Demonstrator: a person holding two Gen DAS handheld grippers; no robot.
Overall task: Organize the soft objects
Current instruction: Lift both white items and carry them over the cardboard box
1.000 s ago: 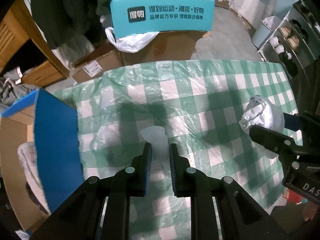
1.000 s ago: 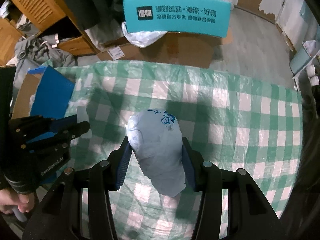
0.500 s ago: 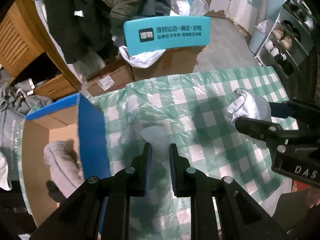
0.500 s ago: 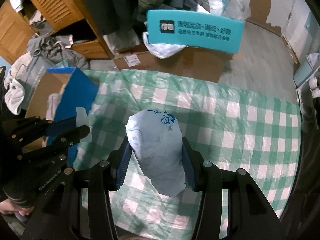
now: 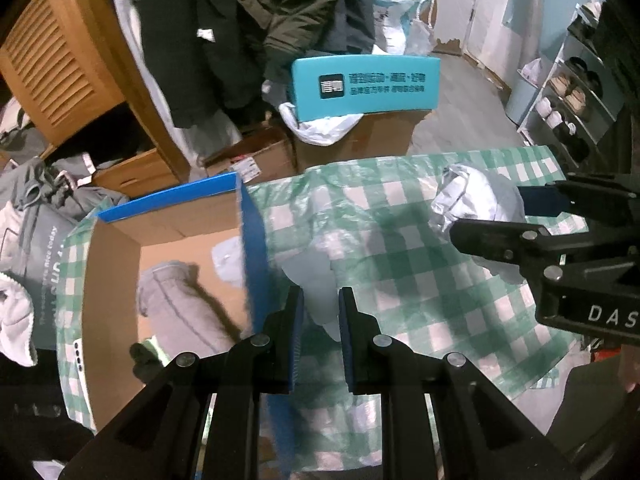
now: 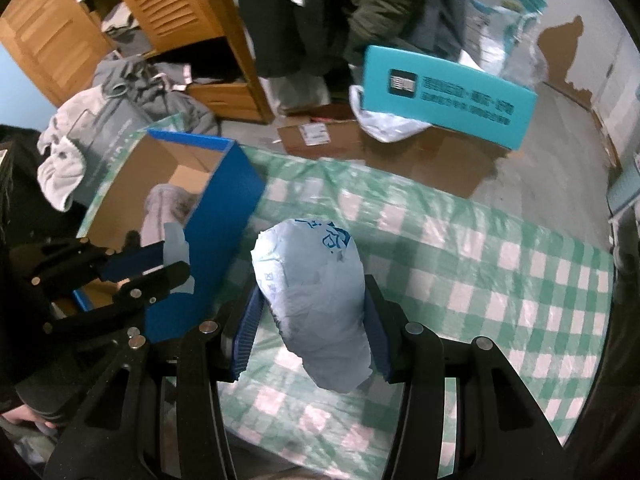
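Beside the blue-walled cardboard box point(image 5: 244, 216), the left gripper point(image 5: 319, 300) pinches a limp translucent plastic bag point(image 5: 316, 280); the right gripper point(image 6: 310, 320) squeezes a stuffed white bag point(image 6: 312, 280). Either may snag on the box's wall.

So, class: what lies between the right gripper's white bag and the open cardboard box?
In the right wrist view, the box's blue flap stands between it and the white bag.

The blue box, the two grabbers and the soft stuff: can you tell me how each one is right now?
blue box: open, soft things inside
gray soft bundle: lying in the box
left gripper: shut on a small pale piece
right gripper: shut on the white plastic-wrapped bundle
checkered cloth: spread flat, wrinkled
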